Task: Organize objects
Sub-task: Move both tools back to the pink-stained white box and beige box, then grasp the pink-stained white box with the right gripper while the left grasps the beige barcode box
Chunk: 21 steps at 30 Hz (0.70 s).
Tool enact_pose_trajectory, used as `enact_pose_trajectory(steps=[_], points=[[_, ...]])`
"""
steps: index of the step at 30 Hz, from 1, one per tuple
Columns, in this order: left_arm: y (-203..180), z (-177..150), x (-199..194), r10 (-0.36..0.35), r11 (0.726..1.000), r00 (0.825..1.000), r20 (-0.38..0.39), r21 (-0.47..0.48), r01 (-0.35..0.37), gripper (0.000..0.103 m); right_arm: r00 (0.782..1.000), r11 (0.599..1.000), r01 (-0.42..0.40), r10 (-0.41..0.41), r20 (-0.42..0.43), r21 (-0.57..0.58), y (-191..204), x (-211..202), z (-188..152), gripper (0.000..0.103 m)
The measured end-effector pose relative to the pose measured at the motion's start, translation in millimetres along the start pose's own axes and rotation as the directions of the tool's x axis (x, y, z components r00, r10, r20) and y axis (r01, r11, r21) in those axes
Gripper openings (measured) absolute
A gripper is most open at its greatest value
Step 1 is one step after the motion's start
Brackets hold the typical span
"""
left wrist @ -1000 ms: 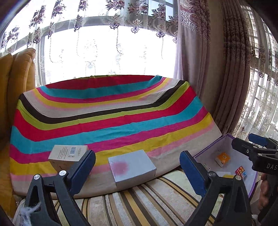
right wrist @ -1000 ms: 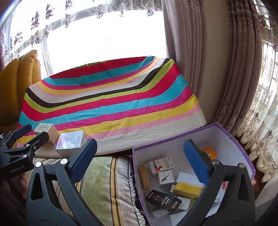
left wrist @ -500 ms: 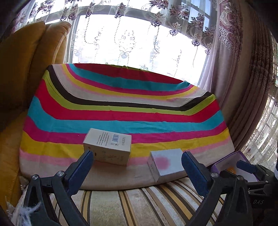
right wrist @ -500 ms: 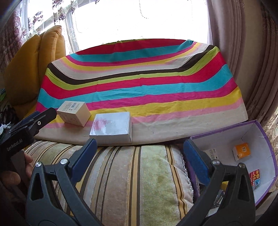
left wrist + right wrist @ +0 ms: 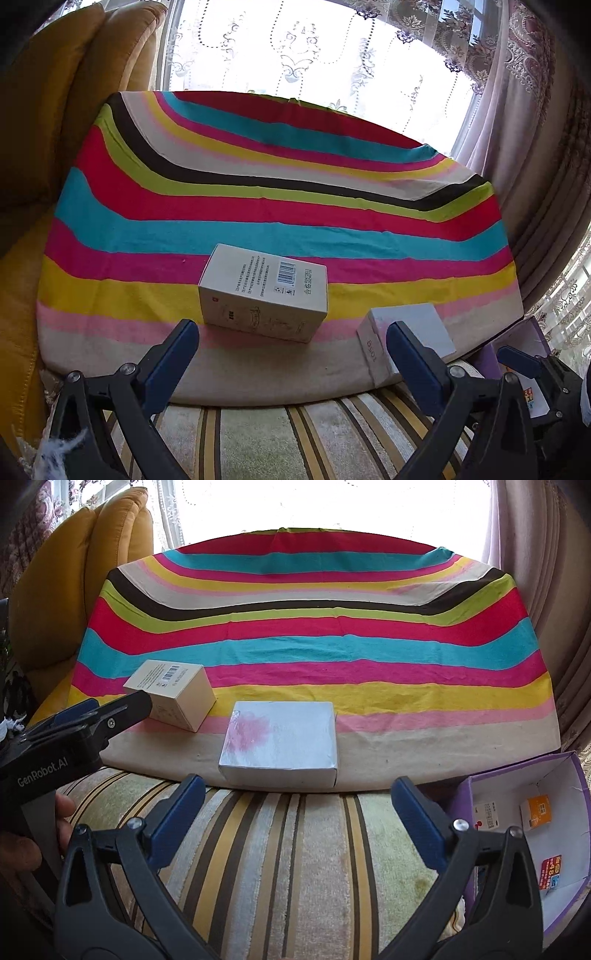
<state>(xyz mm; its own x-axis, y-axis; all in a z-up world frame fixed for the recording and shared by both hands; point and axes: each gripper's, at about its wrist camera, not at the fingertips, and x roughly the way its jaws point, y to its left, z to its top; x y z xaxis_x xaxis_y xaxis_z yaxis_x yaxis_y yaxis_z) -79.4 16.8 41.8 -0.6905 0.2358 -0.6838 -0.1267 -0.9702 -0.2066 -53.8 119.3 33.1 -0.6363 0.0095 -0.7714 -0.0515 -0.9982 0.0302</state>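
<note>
left gripper [image 5: 291,343] spread wide, holding nothing, short of beige barcode box [image 5: 266,291] on striped cloth [image 5: 258,214] | right gripper [image 5: 295,805] equally wide, empty, facing silver box [image 5: 280,738] at cloth's front edge | purple bin [image 5: 576,812] to the right | risk: one pad nudges a box, which skids off the edge.

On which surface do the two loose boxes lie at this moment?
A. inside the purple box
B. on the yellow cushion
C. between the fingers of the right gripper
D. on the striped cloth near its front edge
D: the cream box with a barcode and the silver box both rest on the striped cloth near its front edge, outside the purple box.
</note>
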Motion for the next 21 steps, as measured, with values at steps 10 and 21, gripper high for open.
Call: enact_pose_trajectory(steps=[10, 21], points=[[3, 15, 27, 0.026, 0.999, 0.999, -0.033, 0.027, -0.025, 0.103, 0.998, 1.000, 0.002, -0.003, -0.058, -0.029, 12, 30, 16, 0.102], [4, 20, 57, 0.050, 0.998, 0.992, -0.115, 0.053, -0.044, 0.103, 0.994, 0.999, 0.018, -0.022, -0.105, -0.037, 16, 55, 28, 0.102]])
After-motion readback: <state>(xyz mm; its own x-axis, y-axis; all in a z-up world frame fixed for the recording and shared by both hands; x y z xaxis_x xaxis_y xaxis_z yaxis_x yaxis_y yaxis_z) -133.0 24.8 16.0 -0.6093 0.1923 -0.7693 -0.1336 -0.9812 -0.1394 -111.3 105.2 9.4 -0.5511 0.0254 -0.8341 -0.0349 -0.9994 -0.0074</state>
